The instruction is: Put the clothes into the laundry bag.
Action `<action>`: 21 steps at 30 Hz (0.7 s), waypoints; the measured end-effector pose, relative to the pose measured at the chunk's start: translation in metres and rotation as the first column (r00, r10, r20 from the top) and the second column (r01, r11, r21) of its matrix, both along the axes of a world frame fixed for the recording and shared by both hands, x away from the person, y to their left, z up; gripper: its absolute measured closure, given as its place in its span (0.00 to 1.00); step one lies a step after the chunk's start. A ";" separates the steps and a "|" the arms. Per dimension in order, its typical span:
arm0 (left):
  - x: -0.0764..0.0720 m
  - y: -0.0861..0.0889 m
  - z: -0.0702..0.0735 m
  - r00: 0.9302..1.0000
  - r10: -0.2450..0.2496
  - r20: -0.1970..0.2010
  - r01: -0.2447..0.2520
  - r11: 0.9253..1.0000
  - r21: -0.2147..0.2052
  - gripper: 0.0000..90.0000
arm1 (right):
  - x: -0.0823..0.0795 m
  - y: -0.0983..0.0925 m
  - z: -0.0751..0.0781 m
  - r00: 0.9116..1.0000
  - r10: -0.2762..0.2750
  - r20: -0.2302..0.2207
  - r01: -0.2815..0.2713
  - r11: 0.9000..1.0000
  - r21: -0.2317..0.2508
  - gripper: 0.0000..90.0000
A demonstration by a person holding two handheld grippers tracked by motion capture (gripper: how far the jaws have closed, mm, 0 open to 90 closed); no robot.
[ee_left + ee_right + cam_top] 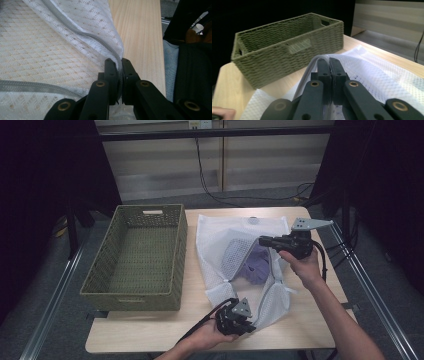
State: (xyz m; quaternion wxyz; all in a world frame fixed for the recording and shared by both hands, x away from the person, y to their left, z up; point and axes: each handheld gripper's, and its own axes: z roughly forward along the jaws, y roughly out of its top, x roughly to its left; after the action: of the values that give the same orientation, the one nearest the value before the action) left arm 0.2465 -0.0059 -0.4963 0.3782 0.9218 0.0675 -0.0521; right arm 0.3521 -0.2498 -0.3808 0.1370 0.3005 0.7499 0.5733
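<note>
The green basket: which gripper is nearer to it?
Left, narrowly. The left gripper grips the mesh bag's near edge, just off the green basket's near right corner. The right gripper holds the bag's far side, across the bag from the basket.

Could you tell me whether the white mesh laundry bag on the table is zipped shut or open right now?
Open. The mesh laundry bag gapes along its zipper, showing a purple garment inside, between the left gripper and right gripper.

White mesh laundry bag [227,247], unzipped, purple garment [259,266] inside.
</note>
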 end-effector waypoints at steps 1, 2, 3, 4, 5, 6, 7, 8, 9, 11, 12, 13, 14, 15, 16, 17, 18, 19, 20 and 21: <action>0.000 0.000 0.000 1.000 0.000 0.000 0.000 1.000 0.000 0.95 | -0.005 0.002 0.003 1.000 0.011 0.009 -0.011 1.000 -0.011 0.99; 0.000 0.000 0.000 1.000 0.000 0.000 0.000 1.000 0.000 0.95 | -0.005 0.002 0.003 1.000 0.011 0.009 -0.011 1.000 -0.011 0.99; 0.000 0.000 0.000 1.000 0.000 -0.003 0.000 1.000 0.000 0.95 | -0.009 0.004 0.005 1.000 0.024 0.006 -0.024 0.999 -0.023 0.99; 0.000 0.000 0.000 1.000 0.000 -0.003 0.000 1.000 0.000 0.95 | -0.011 0.005 0.005 1.000 0.029 0.002 -0.028 0.999 -0.028 0.99; 0.001 0.000 0.000 1.000 -0.005 -0.008 0.005 1.000 0.004 0.95 | -0.014 0.006 0.006 0.999 0.035 0.002 -0.035 0.999 -0.035 0.99; 0.001 0.001 0.001 1.000 -0.007 -0.011 0.008 1.000 0.005 0.95 | -0.016 0.007 0.005 0.999 0.042 0.000 -0.042 0.998 -0.039 0.99; 0.000 0.000 -0.001 1.000 0.008 -0.008 -0.008 1.000 -0.010 0.95 | -0.019 0.008 0.005 0.999 0.049 -0.003 -0.049 0.998 -0.048 0.99; 0.000 0.000 -0.001 1.000 0.008 -0.010 -0.008 1.000 -0.010 0.95 | -0.022 0.009 0.006 0.999 0.054 -0.005 -0.054 0.997 -0.058 0.99; 0.000 0.000 0.003 1.000 0.008 0.014 -0.008 0.999 0.042 0.95 | -0.025 0.009 0.006 0.998 0.057 -0.005 -0.057 0.997 -0.059 0.99; 0.000 0.000 0.000 1.000 0.006 -0.010 -0.006 1.000 -0.009 0.95 | -0.029 0.008 0.008 0.998 0.059 -0.001 -0.059 0.997 -0.051 0.99; 0.001 0.000 0.001 1.000 -0.010 -0.011 0.010 1.000 0.001 0.95 | -0.032 0.008 0.010 0.998 0.056 0.003 -0.056 0.997 -0.046 0.99; 0.001 0.000 0.001 1.000 -0.010 -0.011 0.010 1.000 0.001 0.95 | -0.034 0.008 0.012 0.998 0.058 0.013 -0.057 0.998 -0.038 0.99; 0.001 0.000 0.001 1.000 -0.007 -0.011 0.007 1.000 0.001 0.95 | -0.036 0.008 0.014 0.998 0.063 0.018 -0.062 0.998 -0.030 0.99; 0.001 0.000 0.001 1.000 -0.006 -0.013 0.006 1.000 0.004 0.95 | -0.038 0.008 0.016 0.998 0.062 0.022 -0.062 0.998 -0.029 0.99; 0.001 0.000 0.001 1.000 -0.006 -0.013 0.006 1.000 0.004 0.95 | -0.038 0.008 0.016 0.998 0.062 0.022 -0.062 0.998 -0.029 0.99; 0.000 -0.001 0.000 1.000 0.007 -0.008 -0.007 1.000 -0.008 0.95 | -0.041 0.009 0.019 0.997 0.071 0.027 -0.070 0.997 -0.029 0.99; 0.000 0.000 -0.001 1.000 0.009 -0.008 -0.009 1.000 -0.009 0.95 | -0.043 0.009 0.019 0.997 0.075 0.024 -0.075 0.997 -0.031 0.99; 0.001 0.001 0.003 1.000 0.008 0.018 -0.008 0.999 0.044 0.95 | -0.044 0.009 0.018 0.997 0.081 0.020 -0.080 0.996 -0.037 0.99; 0.001 0.001 0.003 1.000 0.008 0.018 -0.008 0.999 0.044 0.95 | -0.044 0.009 0.018 0.997 0.081 0.020 -0.080 0.996 -0.037 0.99; 0.001 0.001 0.003 1.000 0.007 0.017 -0.007 0.999 0.042 0.95 | -0.046 0.010 0.016 0.997 0.082 0.010 -0.081 0.996 -0.044 0.99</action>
State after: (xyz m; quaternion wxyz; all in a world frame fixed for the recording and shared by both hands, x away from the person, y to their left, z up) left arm 0.2472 -0.0053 -0.4935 0.3592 0.9298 0.0688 -0.0418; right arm 0.3066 -0.2401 -0.3648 0.1243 0.2633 0.7729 0.5637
